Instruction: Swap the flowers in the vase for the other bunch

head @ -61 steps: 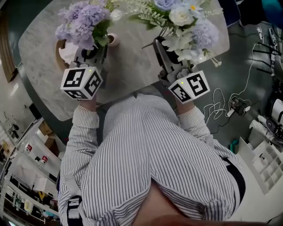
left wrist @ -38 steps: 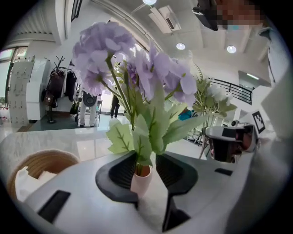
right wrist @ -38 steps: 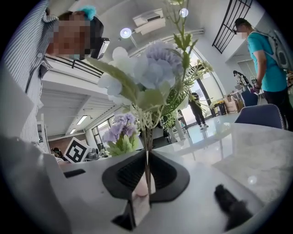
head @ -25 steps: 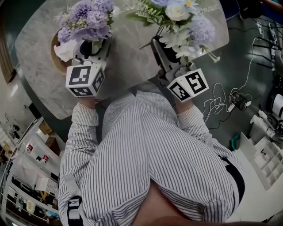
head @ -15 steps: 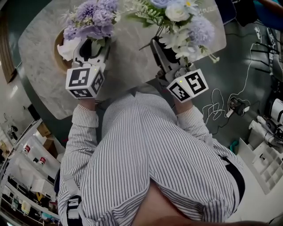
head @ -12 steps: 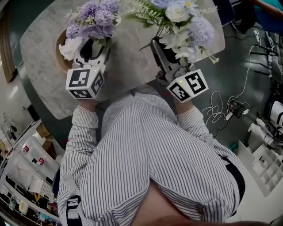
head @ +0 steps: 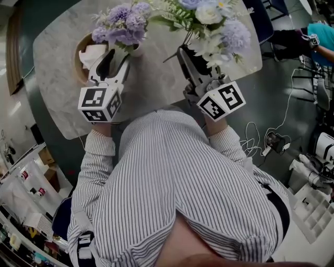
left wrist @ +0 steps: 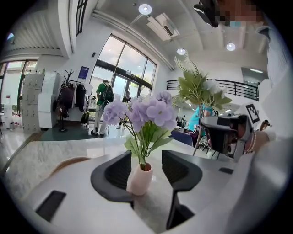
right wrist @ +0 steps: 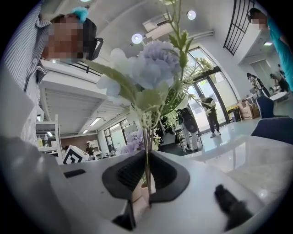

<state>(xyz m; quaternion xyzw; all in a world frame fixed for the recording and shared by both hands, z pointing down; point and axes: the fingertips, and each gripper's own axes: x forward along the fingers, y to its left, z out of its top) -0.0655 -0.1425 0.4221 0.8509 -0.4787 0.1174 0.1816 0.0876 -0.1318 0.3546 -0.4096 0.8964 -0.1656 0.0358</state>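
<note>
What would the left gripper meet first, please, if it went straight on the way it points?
Probably the pink vase of purple flowers, standing close ahead, in line with the open jaws of the left gripper.

I am standing at a marble table [head: 57, 62] in what is looking like a company's lobby doubling as a lab. Beyond the table, tall glass doors [left wrist: 130, 64] are letting daylight in and people [left wrist: 106, 98] are standing about under ceiling downlights [left wrist: 145, 8] and an air-conditioning cassette [left wrist: 165, 25]. Right of the table, cables [head: 254, 143] are trailing across the floor [head: 276, 83]; left of it, stocked shelves [head: 26, 193] are standing.
</note>
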